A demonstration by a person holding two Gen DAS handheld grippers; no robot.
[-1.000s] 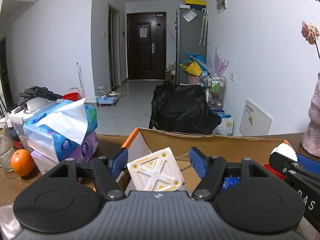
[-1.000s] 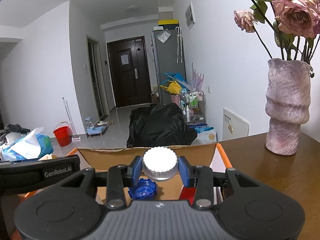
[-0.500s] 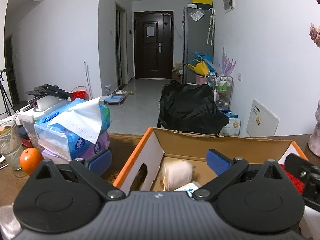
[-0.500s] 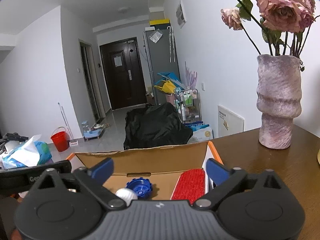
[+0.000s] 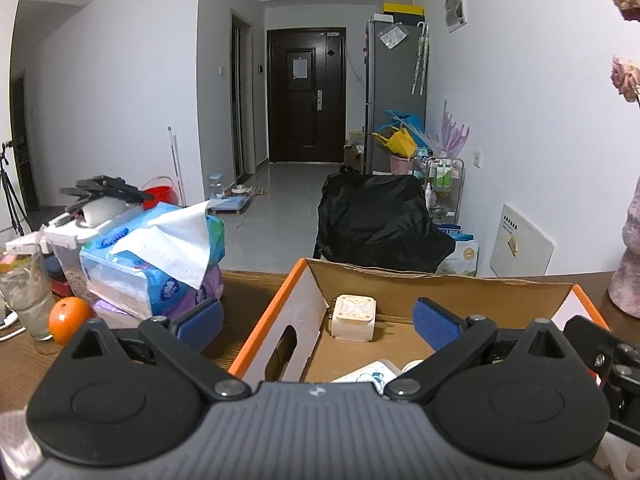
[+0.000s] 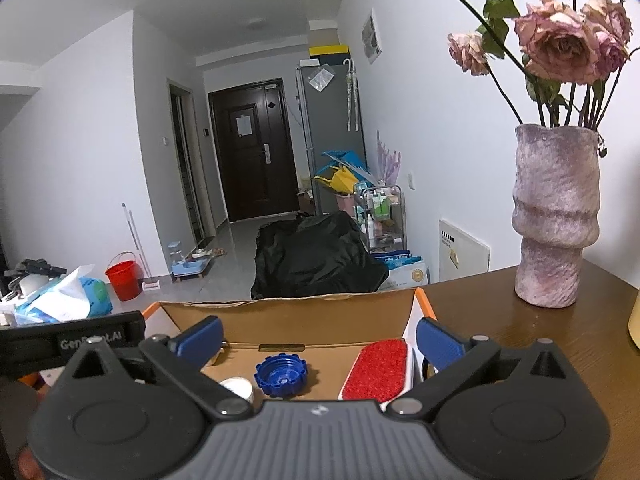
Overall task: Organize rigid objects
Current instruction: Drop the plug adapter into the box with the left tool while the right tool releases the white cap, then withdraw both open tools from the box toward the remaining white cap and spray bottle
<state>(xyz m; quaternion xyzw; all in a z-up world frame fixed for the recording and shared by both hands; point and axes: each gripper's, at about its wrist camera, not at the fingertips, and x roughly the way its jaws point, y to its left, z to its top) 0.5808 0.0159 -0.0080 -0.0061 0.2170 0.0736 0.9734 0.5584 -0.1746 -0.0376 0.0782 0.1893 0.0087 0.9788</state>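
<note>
An open cardboard box with orange edges (image 5: 276, 320) sits on the brown table; it also shows in the right wrist view (image 6: 304, 312). Inside lie a white square part with yellow marks (image 5: 354, 318), a blue ribbed cap (image 6: 281, 376), a white round cap (image 6: 238, 387) and a red brush (image 6: 376, 370). My left gripper (image 5: 318, 322) is open and empty above the box's left side. My right gripper (image 6: 318, 338) is open and empty above the box.
Tissue packs (image 5: 160, 264), an orange (image 5: 70, 318) and a glass (image 5: 28, 300) stand left of the box. A pink vase with dried roses (image 6: 554, 216) stands on the table at the right. The left gripper's body (image 6: 72, 340) shows at the right view's left.
Both grippers opened. The left let go of the white square part and the right let go of the white round cap; both now lie in the box. Both grippers rose a little.
</note>
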